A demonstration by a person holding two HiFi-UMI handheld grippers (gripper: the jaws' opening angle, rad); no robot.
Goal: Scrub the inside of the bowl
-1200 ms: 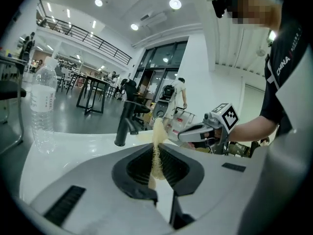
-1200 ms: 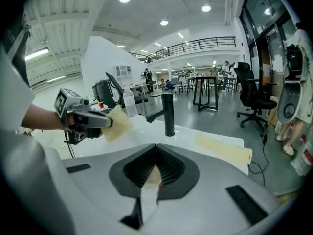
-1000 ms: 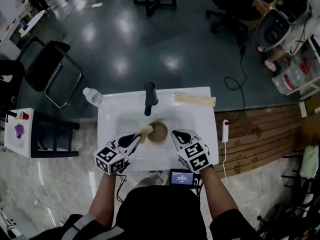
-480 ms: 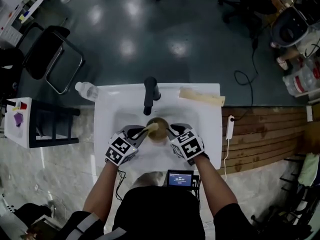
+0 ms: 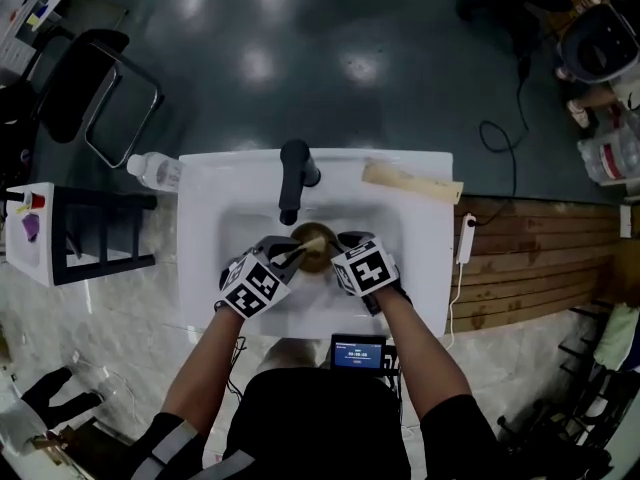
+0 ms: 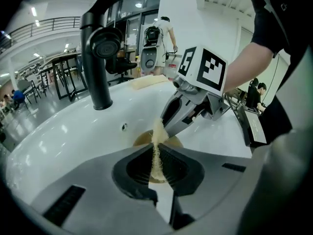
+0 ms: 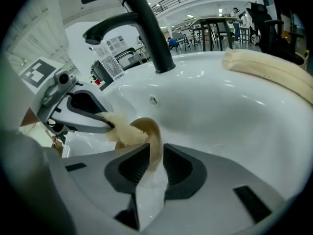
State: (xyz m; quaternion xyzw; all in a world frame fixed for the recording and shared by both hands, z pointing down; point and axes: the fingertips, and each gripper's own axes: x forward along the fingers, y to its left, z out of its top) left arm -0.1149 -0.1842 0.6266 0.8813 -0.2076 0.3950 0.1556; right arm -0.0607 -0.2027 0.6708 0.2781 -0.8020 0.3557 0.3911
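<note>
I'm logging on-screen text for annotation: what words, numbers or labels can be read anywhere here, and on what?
No text reads clearly.
Small screen at the person's waist: a bright line of characters, too small to read.
Water bottle label: print blurred, unreadable.
Marker cubes: black-and-white square patterns only, no letters.

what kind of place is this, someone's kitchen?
Probably not a home; more likely a lab or workshop hall. The white sink with black faucet stands on an open floor, with a black chair and work tables nearby.
</note>
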